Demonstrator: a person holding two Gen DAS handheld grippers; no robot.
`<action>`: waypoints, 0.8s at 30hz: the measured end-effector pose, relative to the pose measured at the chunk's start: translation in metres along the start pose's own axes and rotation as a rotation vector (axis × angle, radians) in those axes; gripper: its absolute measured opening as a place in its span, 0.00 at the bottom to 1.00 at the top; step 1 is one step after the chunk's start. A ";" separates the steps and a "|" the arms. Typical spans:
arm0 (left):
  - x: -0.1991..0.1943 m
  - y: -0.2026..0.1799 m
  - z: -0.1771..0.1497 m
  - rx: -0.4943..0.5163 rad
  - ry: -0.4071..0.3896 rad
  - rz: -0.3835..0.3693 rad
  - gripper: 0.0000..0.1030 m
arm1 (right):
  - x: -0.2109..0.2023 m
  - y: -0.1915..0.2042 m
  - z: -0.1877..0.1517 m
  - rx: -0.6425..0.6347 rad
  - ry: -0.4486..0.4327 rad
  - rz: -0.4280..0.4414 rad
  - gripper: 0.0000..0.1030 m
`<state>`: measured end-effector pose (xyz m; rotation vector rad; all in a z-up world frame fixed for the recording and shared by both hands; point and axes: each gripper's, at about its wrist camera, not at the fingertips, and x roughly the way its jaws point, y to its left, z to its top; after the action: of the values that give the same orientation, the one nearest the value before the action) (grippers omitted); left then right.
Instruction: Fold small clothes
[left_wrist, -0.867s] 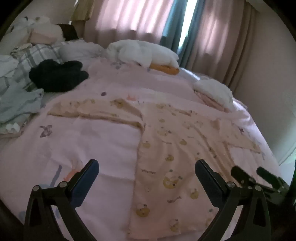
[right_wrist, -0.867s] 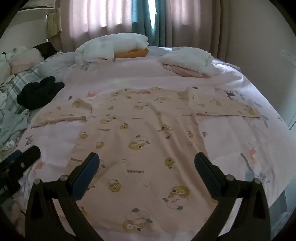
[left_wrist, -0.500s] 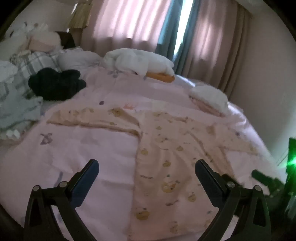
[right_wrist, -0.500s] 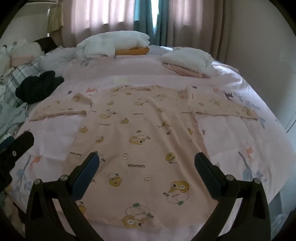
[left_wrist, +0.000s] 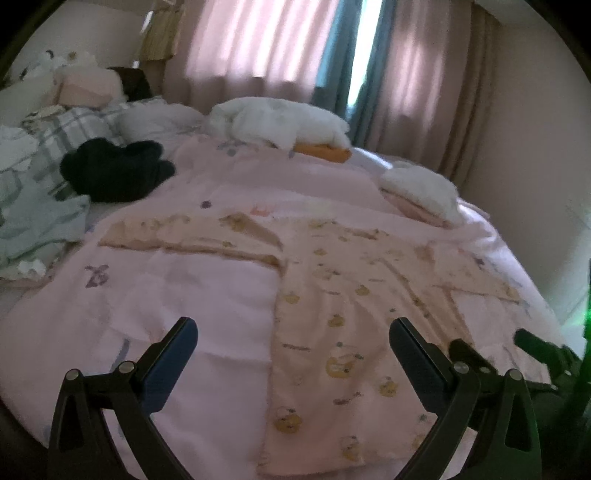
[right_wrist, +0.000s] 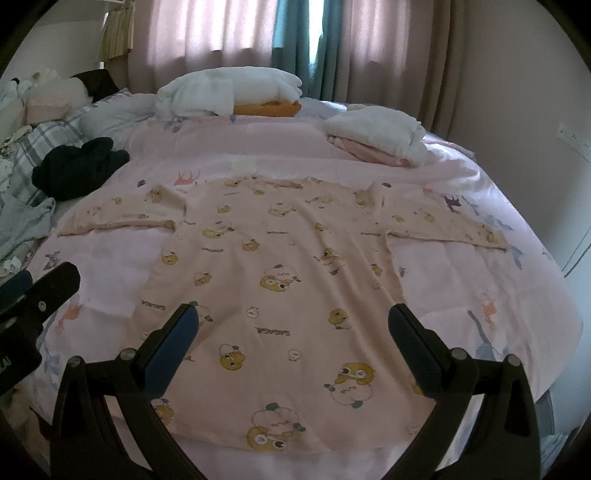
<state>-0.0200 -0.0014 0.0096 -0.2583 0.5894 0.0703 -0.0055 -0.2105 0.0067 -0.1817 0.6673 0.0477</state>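
A peach bear-print shirt lies flat on the pink quilt; a black garment and folded white stacks sit beyond. Both the left gripper and the right gripper hover wide open, empty.

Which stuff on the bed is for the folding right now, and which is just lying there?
For the folding:
- pink bear-print shirt, spread flat with sleeves out
- left gripper, open
- right gripper, open

Just lying about:
- black garment
- white folded pile on an orange item
- white and pink folded stack
- plaid bedding
- pale blue cloth
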 end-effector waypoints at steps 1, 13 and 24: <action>-0.001 0.000 0.000 -0.003 0.000 -0.016 1.00 | -0.001 0.000 -0.001 0.000 -0.004 -0.002 1.00; -0.005 0.009 0.001 0.007 -0.027 0.000 1.00 | -0.009 0.005 0.002 0.043 -0.008 0.010 1.00; -0.014 -0.014 0.004 0.055 -0.049 -0.069 1.00 | -0.035 -0.010 0.010 0.097 -0.074 -0.011 1.00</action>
<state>-0.0275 -0.0142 0.0231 -0.2230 0.5322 -0.0058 -0.0255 -0.2184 0.0380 -0.0901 0.5934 0.0113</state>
